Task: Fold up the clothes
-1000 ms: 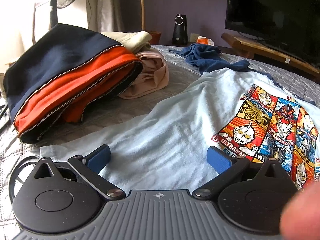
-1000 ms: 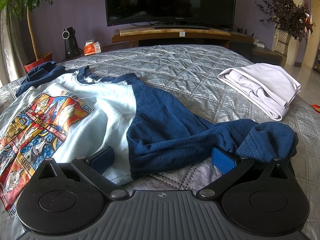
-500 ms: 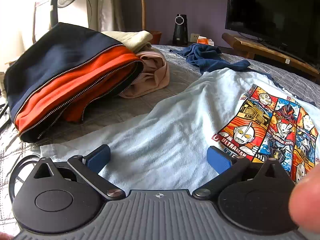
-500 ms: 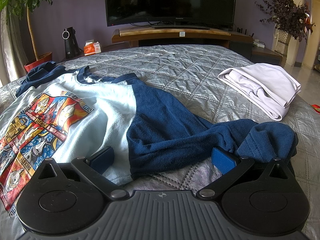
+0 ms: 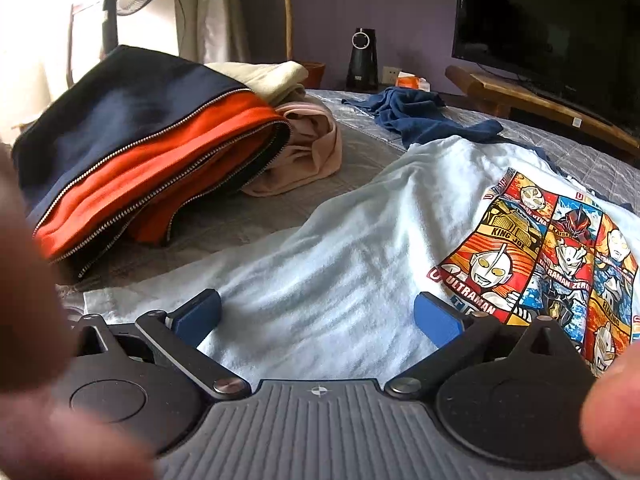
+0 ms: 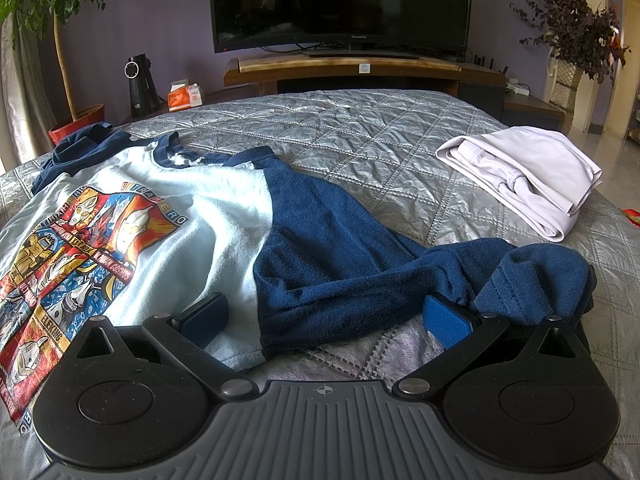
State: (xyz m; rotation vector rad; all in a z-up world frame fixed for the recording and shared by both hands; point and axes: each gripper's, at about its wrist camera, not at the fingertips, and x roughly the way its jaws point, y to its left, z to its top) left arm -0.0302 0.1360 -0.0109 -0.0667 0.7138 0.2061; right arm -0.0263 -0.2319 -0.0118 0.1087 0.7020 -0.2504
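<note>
Your work surface is a bed covered by a silver-grey quilted bedspread point(image 6: 360, 148). Beyond its far edge a dark television point(image 6: 340, 0) stands on a low wooden stand point(image 6: 352, 68) against a purple wall. A potted tree point(image 6: 52, 12) occupies the left corner and a dried-leaf plant point(image 6: 572, 28) the right. A black cylindrical device point(image 6: 140, 84) and an orange tissue box point(image 6: 184, 94) sit near the bed's far left corner.

The raglan T-shirt point(image 6: 200, 200) lies print-up on the left part of the bed, its long axis running from the hem nearest you to the navy collar, which points toward the television. One navy sleeve point(image 6: 360, 252) trails rightward across the quilt, its cuff bunched against your right gripper point(image 6: 328, 318). The other sleeve point(image 5: 412, 108) lies crumpled beyond the shirt's far left shoulder.

A folded white garment point(image 6: 528, 176) rests well apart on the right. To the left, a navy-and-orange zipped jacket point(image 5: 132, 152) is stacked against cream and pink clothes point(image 5: 304, 148).

Your left gripper point(image 5: 318, 316) hovers over the pale shirt body near the hem, fingers spread wide, gripping nothing. Your right gripper's fingers are likewise wide, straddling the sleeve. Blurred fingertips point(image 5: 612, 408) intrude at the edges of the left wrist view.
</note>
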